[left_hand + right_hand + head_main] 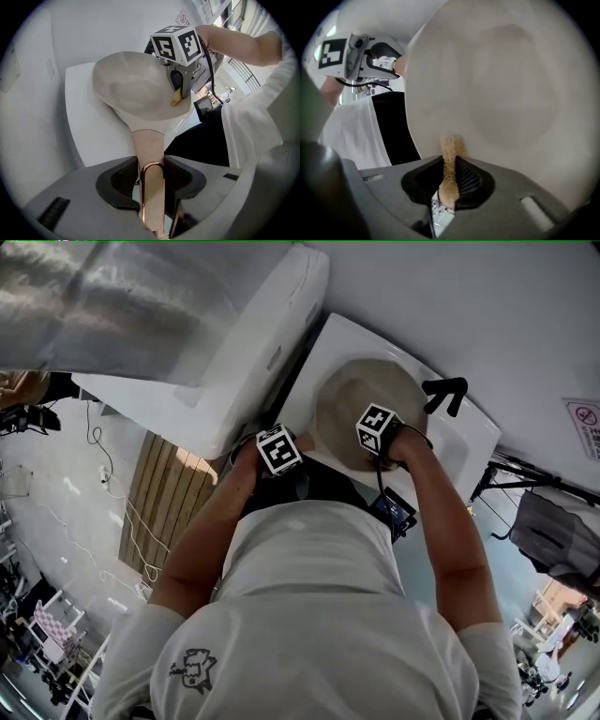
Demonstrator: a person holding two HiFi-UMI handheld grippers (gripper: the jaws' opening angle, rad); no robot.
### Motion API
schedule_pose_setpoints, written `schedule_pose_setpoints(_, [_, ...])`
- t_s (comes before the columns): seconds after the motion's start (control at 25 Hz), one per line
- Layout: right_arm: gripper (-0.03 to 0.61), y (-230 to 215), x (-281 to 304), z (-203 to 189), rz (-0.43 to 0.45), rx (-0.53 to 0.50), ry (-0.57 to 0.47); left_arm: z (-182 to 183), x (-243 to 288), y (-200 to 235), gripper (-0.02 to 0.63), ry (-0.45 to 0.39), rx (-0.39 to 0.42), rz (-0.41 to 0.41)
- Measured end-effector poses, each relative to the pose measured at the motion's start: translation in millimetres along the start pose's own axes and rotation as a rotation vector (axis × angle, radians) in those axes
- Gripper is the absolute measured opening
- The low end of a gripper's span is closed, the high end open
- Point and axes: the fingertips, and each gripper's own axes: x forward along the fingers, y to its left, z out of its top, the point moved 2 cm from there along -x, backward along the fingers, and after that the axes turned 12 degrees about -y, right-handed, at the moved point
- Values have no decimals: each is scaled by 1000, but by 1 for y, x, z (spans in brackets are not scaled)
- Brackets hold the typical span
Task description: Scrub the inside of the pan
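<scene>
A cream pan is held over the white sink. Its copper-toned handle runs between the jaws of my left gripper, which is shut on it. In the left gripper view the pan bowl tilts toward me. My right gripper is shut on a tan sponge, whose tip presses against the pan's inner wall near the rim. From the left gripper view the right gripper and the sponge sit at the pan's right inner edge.
A black tap stands at the sink's far right. A white counter slab lies to the left of the sink, with a wooden slatted mat on the floor below. White wall rises behind the sink.
</scene>
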Motion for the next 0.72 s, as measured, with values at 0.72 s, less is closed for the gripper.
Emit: schedule_pose_setpoints(0.72, [55,-87,-53,-15,-600,-252,590,-2,1,-1,170,9,-29,-41])
